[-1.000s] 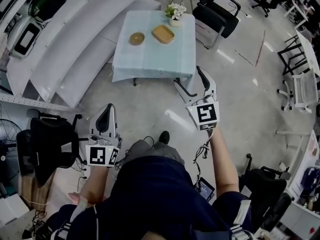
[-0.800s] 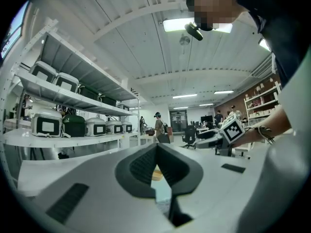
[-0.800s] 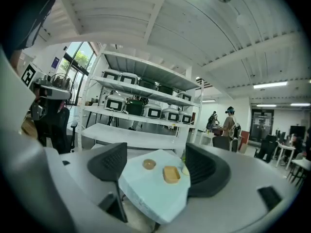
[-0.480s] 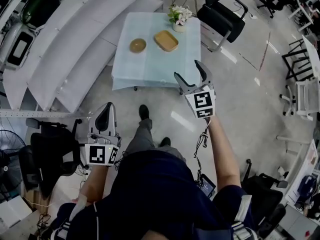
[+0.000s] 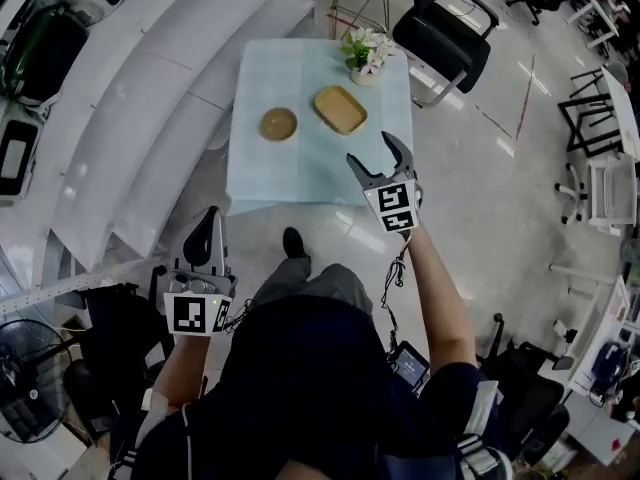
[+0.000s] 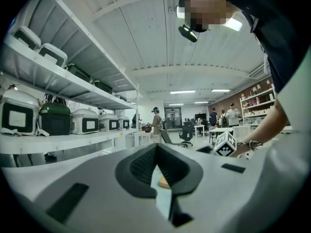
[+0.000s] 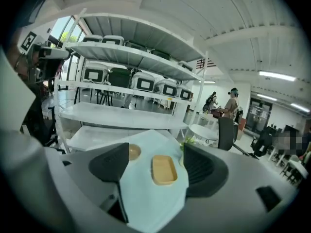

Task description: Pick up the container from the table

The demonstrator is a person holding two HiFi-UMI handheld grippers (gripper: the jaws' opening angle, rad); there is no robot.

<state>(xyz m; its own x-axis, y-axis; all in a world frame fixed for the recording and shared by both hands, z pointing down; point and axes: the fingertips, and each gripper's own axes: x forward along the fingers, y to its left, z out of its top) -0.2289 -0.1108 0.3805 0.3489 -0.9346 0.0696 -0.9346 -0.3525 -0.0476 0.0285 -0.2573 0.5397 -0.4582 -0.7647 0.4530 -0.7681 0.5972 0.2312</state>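
the right tool (image 5: 370,150) is held out at the near edge of the bench (image 5: 300,173), tipped a little downward, its jaws standing wide apart and having just been closing slightly; nothing is gripped and nothing lies between the pads. the container (image 5: 340,109), a shallow rectangular wooden dish, sits on the bench's pale blue cloth ahead of this tool; in the right gripper view it appears framed in the gap between the jaws but well beyond their tips, apart from both pads. a round bowl (image 5: 279,123) rests ahead and to the left of the right tool, beside the container but not touching it. a flower pot (image 5: 366,53) stands further ahead, past the container near the far edge of the bench. the left tool (image 5: 210,216) is held level and low, well back from the bench and well to the left of the right tool, its jaws closed together at the tips and holding nothing. white shelves (image 5: 150,88) run along the left tool's left side.
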